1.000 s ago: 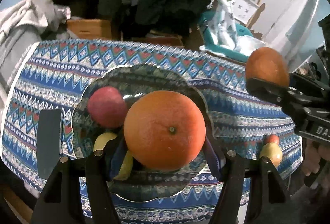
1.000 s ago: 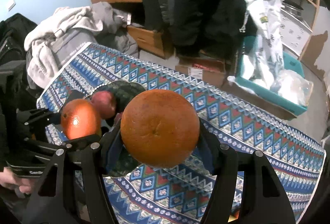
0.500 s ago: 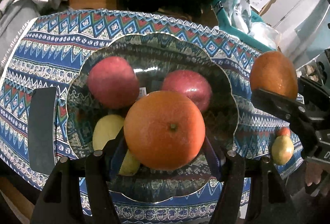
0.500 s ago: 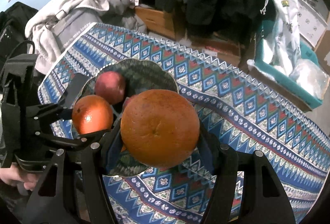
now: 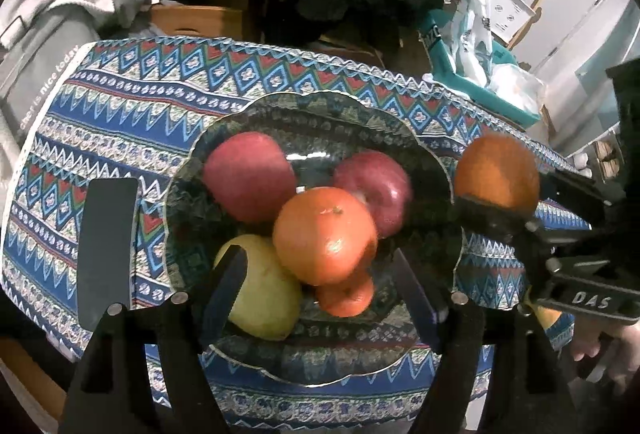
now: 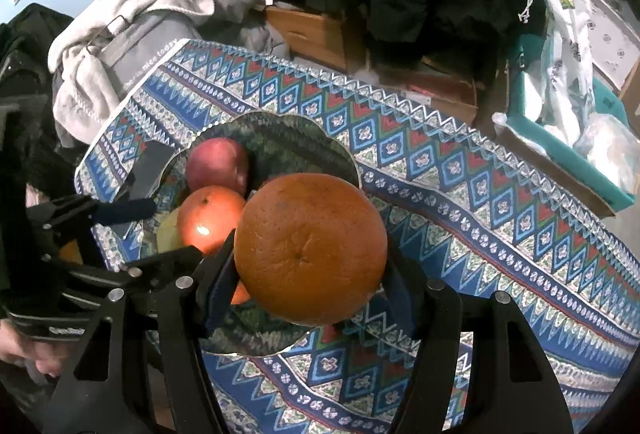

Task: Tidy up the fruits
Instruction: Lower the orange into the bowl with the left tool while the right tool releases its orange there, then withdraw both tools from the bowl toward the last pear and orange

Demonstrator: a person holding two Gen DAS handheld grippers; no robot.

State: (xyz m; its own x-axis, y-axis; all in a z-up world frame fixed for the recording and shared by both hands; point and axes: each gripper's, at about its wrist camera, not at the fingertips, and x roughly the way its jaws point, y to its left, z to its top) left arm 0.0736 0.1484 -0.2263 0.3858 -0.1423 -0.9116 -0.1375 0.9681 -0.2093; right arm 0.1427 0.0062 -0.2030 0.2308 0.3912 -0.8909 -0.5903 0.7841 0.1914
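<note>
Orange is lying in the patterned bowl, on top of the pile: two red apples behind it, a yellow-green fruit, apple or pear, cannot tell, at its left, a smaller orange fruit partly under it. Left gripper is standing open over the bowl; its jaws have just been opening, pads clear of the orange on both sides, nothing held.

Second orange is sitting clamped in the right gripper, jaws pressing its two sides, hanging above the bowl's rim on the side nearer the tablecloth's middle. In the left wrist view this orange is showing just past the bowl's right rim.

Bowl is resting near the left end of the tablecloth. A flat black rectangle, unidentified, is lying just left of the bowl. A hand is gripping the right gripper's handle.
</note>
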